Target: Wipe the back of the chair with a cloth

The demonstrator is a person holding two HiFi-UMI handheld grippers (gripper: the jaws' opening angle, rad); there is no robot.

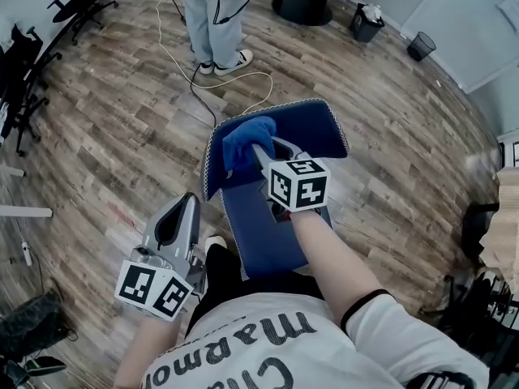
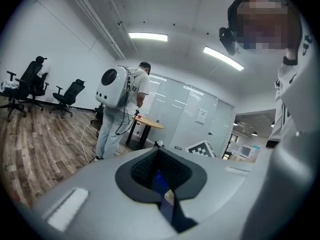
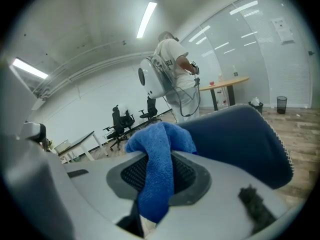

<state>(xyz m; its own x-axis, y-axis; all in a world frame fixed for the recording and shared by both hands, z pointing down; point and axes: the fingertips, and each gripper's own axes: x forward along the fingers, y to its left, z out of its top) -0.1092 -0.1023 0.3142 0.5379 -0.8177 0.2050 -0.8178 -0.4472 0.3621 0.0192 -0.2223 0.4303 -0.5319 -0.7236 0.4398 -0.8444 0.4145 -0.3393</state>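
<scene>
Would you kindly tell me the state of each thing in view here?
chair back: upright.
cloth: bunched, lying against the back's upper edge.
right gripper: shut on the cloth.
left gripper: shut, empty.

The chair back (image 1: 312, 128) blocked passage directly ahead of the right fingers (image 3: 85, 184); a person (image 1: 215, 19) and a cable (image 1: 191, 65) lay beyond. Open floor (image 1: 105, 136) lay ahead of the left fingers (image 1: 174, 225).

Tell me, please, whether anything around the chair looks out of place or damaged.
Nothing looks damaged or spilled; only a loose cable snakes across the floor from the standing person towards the chair, a possible trip hazard.
</scene>
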